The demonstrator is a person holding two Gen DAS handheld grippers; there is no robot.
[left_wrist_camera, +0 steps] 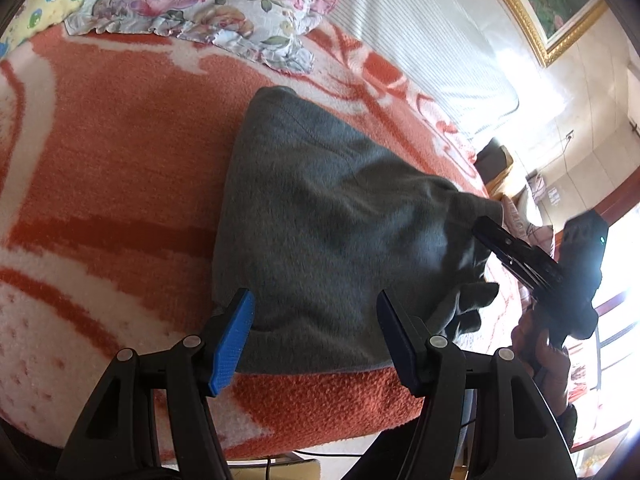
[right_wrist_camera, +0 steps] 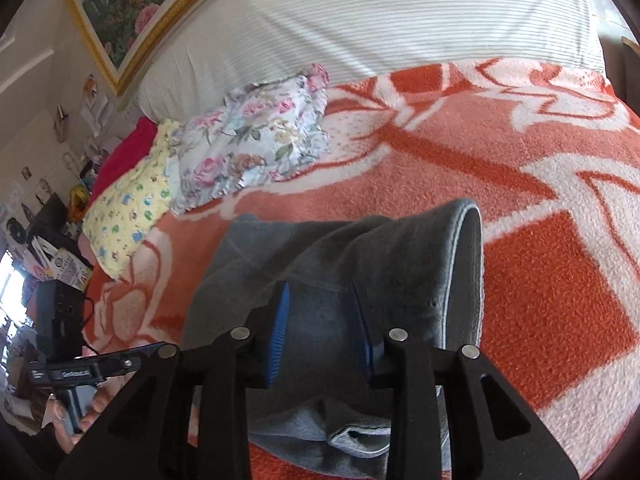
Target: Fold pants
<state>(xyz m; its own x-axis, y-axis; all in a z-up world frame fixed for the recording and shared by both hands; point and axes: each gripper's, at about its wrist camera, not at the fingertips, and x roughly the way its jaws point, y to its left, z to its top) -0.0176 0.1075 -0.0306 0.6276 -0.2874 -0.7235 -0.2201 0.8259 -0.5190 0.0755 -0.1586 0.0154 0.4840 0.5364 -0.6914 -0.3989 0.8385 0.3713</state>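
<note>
I have the grey pants [left_wrist_camera: 320, 220] lying on the orange-and-white blanket [left_wrist_camera: 120, 140] of the bed, near its front edge, already gathered into a thick wedge. My left gripper [left_wrist_camera: 316, 336] hangs over the near hem with its jaws spread wide and nothing between them. My right gripper [right_wrist_camera: 322, 332] has its jaws part-way apart with cloth lying between the 2 blue pads; I judge the pads are not pressing, so that side looks released.

My worries from here:
- The upper layer by the right jaws stands up in a loose curl [right_wrist_camera: 464, 264]. If I draw back carelessly, a pad could snag it and drag the fold open.
- The bundle sits close to the bed's edge, so a sideways nudge could tip part of it over.
- The fleece blanket grips the cloth, so pushing may wrinkle rather than slide it.
- The floral pillow [left_wrist_camera: 208, 0] is well apart, no trouble there.
</note>
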